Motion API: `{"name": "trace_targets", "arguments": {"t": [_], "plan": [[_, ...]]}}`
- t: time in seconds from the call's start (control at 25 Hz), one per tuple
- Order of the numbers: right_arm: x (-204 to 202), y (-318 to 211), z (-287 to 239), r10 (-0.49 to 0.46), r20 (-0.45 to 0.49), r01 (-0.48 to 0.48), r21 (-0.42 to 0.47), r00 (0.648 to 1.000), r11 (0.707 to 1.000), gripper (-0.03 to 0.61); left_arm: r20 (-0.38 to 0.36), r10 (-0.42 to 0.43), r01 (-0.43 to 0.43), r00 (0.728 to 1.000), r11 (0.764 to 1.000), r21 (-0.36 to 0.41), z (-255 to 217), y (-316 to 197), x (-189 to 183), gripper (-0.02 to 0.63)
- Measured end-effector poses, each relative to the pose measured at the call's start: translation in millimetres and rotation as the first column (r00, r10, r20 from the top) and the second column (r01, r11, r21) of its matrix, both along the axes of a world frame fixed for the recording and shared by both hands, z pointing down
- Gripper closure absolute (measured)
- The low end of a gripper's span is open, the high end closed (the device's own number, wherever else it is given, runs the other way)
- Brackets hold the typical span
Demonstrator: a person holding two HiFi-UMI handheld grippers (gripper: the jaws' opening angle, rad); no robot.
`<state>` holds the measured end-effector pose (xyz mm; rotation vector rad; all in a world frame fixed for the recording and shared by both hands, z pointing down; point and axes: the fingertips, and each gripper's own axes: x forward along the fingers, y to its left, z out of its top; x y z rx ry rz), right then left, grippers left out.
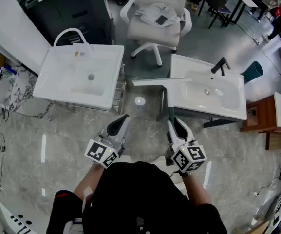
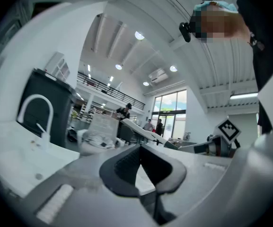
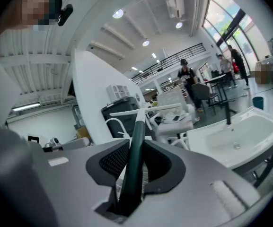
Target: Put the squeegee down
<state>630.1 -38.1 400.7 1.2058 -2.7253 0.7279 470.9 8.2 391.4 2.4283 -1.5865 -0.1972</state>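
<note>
Carrying the squeegee (image 3: 135,160) clamped in our right hand-held gripper (image 1: 179,128), we had our left hand-held gripper (image 1: 119,126) closed, empty. Lowering the squeegee and releasing seemed next.

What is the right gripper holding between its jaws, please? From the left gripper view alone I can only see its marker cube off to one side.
Observer: The right gripper has its jaws closed on the squeegee, gripping its dark green handle. The right gripper view shows this plainly.
Operator: Thank you. How is the blade turned?
Observer: In the head view the white blade lies crosswise at the far end of the handle, pointing away from the person.
Operator: And what is it closest to?
Observer: In that view it spans the gap between two white sinks. Its right end crosses the corner of the right-hand sink, the one with the black tap. It stops short of the left-hand sink.
</note>
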Motion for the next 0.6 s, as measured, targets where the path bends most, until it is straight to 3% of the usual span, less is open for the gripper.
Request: {"name": "trace_targets", "arguments": {"t": [0.16, 0.28, 0.44, 0.6], "plan": [[-132.1, 20.6, 10.0, -0.105, 0.004, 0.105, 0.009, 0.994, 0.994, 0.479, 0.09, -0.16, 0.159, 0.983, 0.987, 0.017, 4.0, 30.3, -153.0, 0.612], [-190.6, 44.2, 10.5, -0.213, -0.017, 0.213, -0.004, 0.977, 0.977, 0.479, 0.058, -0.28, 0.278, 0.958, 0.96, 0.033, -1.1, 63.4, -209.1, 0.612], [-227.6, 75.2, 6.2, -0.375, -0.024, 0.376, 0.009, 0.927, 0.927, 0.479, 0.025, -0.394, 0.392, 0.919, 0.918, 0.056, -8.4, 114.1, -214.1, 0.612], [-222.9, 117.4, 6.7, -0.436, 0.0, 0.436, 0.001, 0.9, 0.9, 0.479, -0.063, -0.464, 0.466, 0.883, 0.884, 0.021, 0.5, 172.0, -172.4, 0.612]]}}
